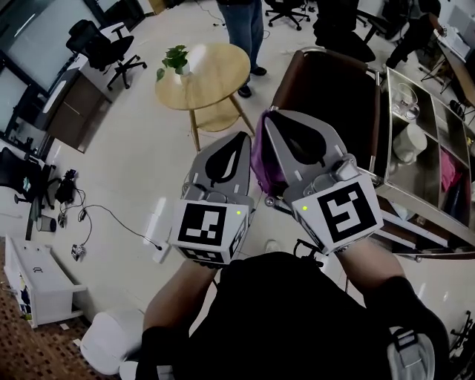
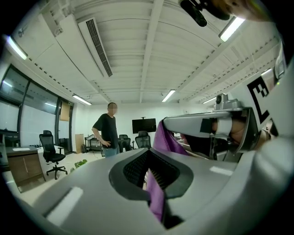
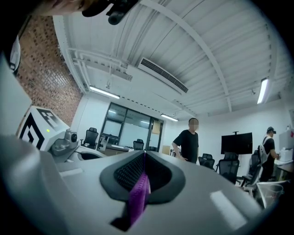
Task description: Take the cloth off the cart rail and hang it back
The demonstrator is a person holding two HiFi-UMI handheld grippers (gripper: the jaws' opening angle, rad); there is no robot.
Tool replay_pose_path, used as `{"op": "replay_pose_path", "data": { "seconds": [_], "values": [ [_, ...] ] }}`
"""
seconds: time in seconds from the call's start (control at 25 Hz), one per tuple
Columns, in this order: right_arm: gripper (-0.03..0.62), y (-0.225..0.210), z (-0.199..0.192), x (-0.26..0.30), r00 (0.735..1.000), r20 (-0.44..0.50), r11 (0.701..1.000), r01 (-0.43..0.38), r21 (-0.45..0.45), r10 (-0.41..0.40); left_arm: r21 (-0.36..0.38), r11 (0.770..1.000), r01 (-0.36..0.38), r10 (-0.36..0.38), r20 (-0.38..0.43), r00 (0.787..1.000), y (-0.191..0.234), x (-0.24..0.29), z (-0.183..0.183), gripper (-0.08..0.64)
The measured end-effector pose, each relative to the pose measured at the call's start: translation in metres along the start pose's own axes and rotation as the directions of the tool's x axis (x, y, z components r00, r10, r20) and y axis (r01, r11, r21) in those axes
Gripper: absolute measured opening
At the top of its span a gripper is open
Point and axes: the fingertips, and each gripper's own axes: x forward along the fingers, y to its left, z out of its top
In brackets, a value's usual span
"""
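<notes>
A purple cloth (image 1: 260,165) hangs bunched between my two grippers, which I hold raised side by side and pointing upward. My left gripper (image 1: 244,138) is shut on one part of the cloth (image 2: 156,195), which shows as a purple strip pinched between its jaws. The cloth stretches from there across to the right gripper's side. My right gripper (image 1: 268,117) is shut on another part of the cloth (image 3: 138,193). The metal cart (image 1: 423,159) stands to the right, its top rail (image 1: 383,111) just beyond the right gripper. Both grippers are off the rail.
A round wooden table (image 1: 215,74) with a small potted plant (image 1: 175,61) stands ahead. A person (image 1: 243,22) stands behind it, also seen as the person (image 2: 109,131) in black. A dark brown chair (image 1: 330,96) sits beside the cart. Office chairs and desks line the left.
</notes>
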Motion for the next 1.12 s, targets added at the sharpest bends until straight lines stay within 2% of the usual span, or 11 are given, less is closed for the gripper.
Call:
{"op": "replay_pose_path", "data": {
  "seconds": [0.16, 0.28, 0.56, 0.72, 0.92, 1.12],
  "values": [
    [0.009, 0.0, 0.016, 0.032, 1.0, 0.017, 1.0, 0.005, -0.017, -0.005, -0.005, 1.0, 0.001, -0.001, 0.011, 1.0, 0.029, 0.004, 0.011, -0.002],
    [0.009, -0.004, 0.013, 0.049, 1.0, 0.012, 0.999, 0.026, -0.024, -0.025, -0.019, 1.0, 0.021, -0.021, 0.009, 1.0, 0.042, 0.012, 0.003, -0.001],
    [0.01, 0.007, 0.033, 0.121, 0.991, -0.024, 0.99, 0.132, -0.052, -0.133, -0.048, 0.991, 0.122, -0.12, 0.038, 0.992, 0.118, 0.019, 0.02, -0.002],
    [0.009, 0.009, 0.048, 0.157, 0.974, -0.044, 0.974, 0.217, -0.07, -0.22, -0.054, 0.979, 0.199, -0.196, 0.061, 0.979, 0.156, 0.023, 0.036, -0.002],
    [0.01, -0.004, 0.044, 0.182, 0.944, -0.068, 0.945, 0.319, -0.071, -0.324, -0.069, 0.959, 0.275, -0.271, 0.065, 0.96, 0.185, 0.036, 0.029, -0.002],
    [0.009, -0.015, 0.051, 0.2, 0.918, -0.097, 0.922, 0.378, -0.086, -0.386, -0.083, 0.94, 0.332, -0.326, 0.079, 0.942, 0.2, 0.046, 0.039, -0.002]
  ]
}}
